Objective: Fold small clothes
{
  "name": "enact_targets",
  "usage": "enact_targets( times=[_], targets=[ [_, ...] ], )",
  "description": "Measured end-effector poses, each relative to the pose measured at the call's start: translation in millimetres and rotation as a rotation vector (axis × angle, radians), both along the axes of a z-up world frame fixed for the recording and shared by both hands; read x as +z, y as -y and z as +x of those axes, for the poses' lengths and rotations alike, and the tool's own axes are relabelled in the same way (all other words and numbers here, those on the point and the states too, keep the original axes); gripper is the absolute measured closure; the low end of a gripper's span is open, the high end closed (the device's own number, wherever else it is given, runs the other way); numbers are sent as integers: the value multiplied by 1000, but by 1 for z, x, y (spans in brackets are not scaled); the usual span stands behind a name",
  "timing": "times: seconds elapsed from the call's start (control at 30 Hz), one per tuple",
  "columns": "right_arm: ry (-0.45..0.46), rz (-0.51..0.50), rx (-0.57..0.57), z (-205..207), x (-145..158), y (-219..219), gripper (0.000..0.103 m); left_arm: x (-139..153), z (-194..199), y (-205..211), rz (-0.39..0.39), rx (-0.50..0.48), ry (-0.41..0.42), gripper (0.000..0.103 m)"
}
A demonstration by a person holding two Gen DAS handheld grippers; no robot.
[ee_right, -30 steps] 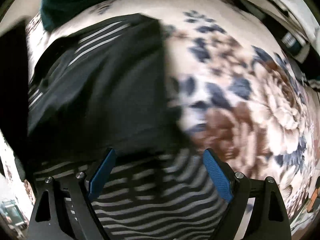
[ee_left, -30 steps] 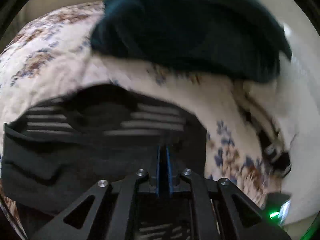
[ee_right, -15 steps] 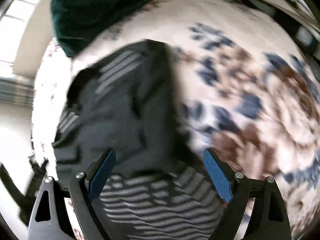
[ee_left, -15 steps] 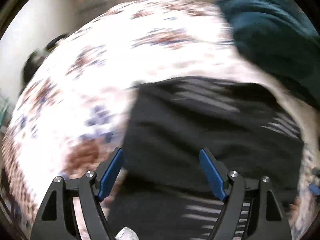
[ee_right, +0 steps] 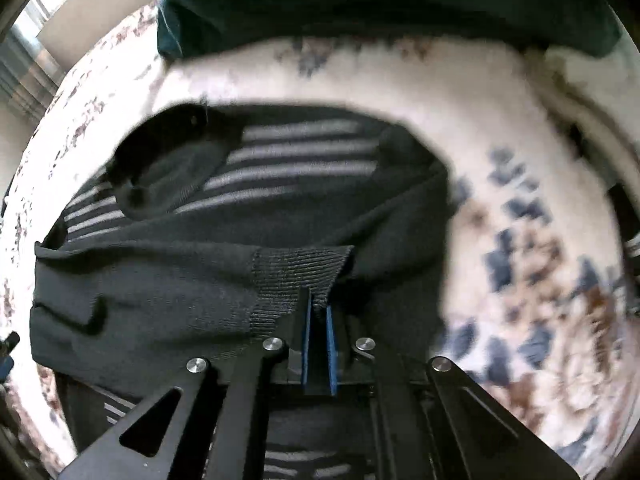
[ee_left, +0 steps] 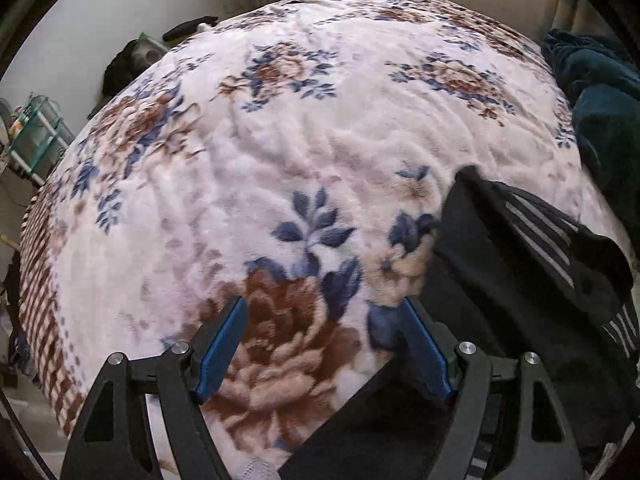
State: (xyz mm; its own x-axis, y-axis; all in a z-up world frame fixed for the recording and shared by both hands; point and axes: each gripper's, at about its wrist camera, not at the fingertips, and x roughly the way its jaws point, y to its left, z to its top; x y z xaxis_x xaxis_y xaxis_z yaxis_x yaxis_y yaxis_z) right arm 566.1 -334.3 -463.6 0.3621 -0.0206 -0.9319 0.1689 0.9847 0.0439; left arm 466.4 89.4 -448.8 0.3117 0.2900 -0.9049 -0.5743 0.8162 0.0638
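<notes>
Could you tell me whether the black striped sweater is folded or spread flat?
Partly folded: the sweater lies doubled over itself on the blanket, its ribbed cuff lying across the body.

- Sweater [ee_right: 224, 280]: small, dark knit with pale stripes, lying partly folded and rumpled on a floral blanket [ee_left: 320, 152].
- Its ribbed cuff [ee_right: 300, 276] lies across the near body, its tip reaching between blue pads.
- In the left view it fills the near right.

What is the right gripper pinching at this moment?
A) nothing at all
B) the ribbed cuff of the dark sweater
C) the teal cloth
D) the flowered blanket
B: the right gripper has its blue pads shut on the ribbed cuff of the dark sweater.
</notes>
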Motion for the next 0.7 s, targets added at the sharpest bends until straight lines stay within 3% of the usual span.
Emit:
enact_targets(
  times=[0.1,0.13,0.2,0.27,0.33,0.4,0.5,0.7],
  targets=[
    [-22,-12,-67,2,9,23,96,-4,13,8,-14,-46,4,26],
    [-56,4,-74,5,2,27,96,-6,16,11,-20,-59,4,26],
    [-186,129,-67,20,-23,31,95,-8,23,16,-39,-85,9,26],
    [-255,125,-73,28,-29,34,84,-7,27,20,-27,-107,16,26],
    [-226,56,-72,36,-11,27,63,-5,30,23,-3,-133,25,26],
    [-133,40,-62,42,20,10,61,-13,33,25,24,-165,1,26],
    [-84,111,74,59,46,-52,45,-35,33,22,39,-187,-61,26],
    [-169,218,532,109,18,-245,44,-53,23,3,0,-155,-83,26]
  ],
)
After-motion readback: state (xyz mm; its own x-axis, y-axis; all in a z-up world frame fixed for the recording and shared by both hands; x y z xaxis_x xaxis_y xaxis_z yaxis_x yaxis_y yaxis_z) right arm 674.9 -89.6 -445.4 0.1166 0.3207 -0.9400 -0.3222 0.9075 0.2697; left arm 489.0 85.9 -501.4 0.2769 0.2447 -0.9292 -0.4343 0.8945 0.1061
